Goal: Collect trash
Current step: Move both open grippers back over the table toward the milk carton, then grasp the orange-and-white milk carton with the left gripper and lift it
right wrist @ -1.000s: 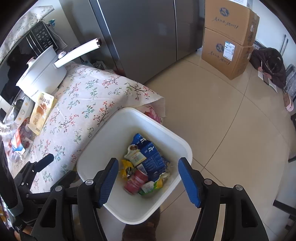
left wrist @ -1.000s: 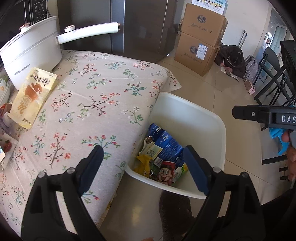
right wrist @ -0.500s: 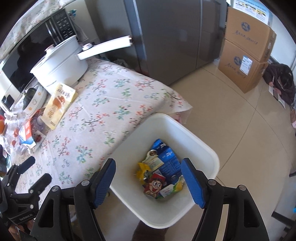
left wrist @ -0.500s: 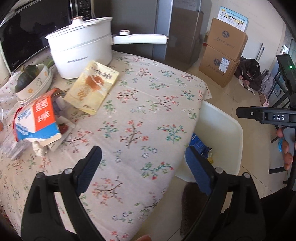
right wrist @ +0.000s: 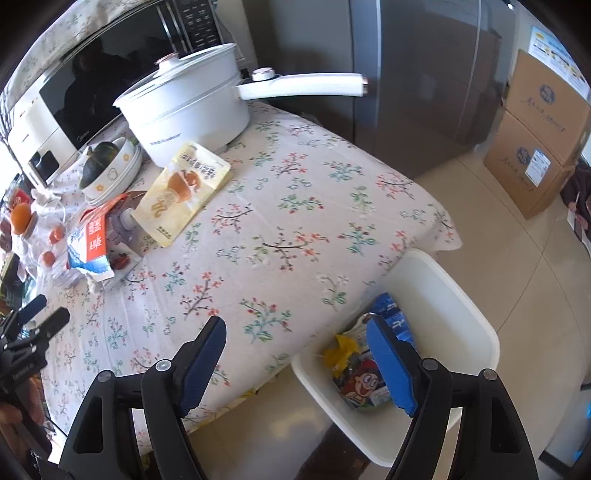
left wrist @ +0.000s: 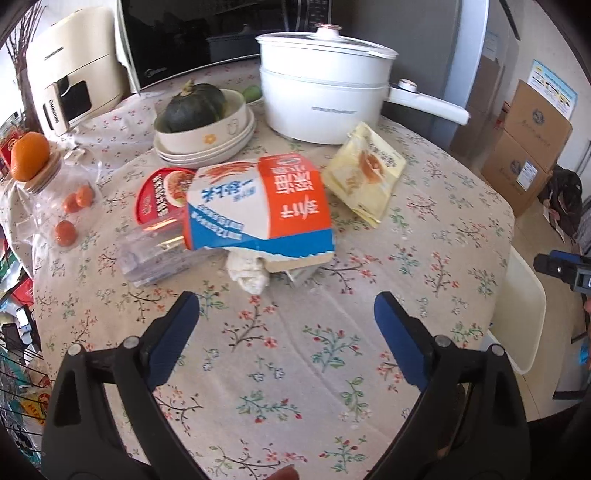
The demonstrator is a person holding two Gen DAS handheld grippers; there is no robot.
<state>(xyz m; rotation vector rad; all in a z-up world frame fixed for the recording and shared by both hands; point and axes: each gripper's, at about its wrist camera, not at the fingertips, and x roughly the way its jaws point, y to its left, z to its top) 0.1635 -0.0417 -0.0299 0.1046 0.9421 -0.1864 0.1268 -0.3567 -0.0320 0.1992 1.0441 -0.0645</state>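
My left gripper is open and empty above the floral tablecloth, just short of an orange, white and blue milk carton lying on its side. A crumpled white tissue lies under the carton's front edge. A yellow snack bag lies to its right, a red-lidded container and a clear plastic box to its left. My right gripper is open and empty over the table's edge. The white trash bin on the floor holds several wrappers and cartons.
A white pot with a long handle, stacked bowls with a green squash, a glass jar with an orange on top, a microwave and a cream appliance stand at the back. A refrigerator and cardboard boxes stand beyond.
My left gripper has swung left from over the bin to the table's trash pile. My right gripper has also shifted left, from over the bin to the table's edge.
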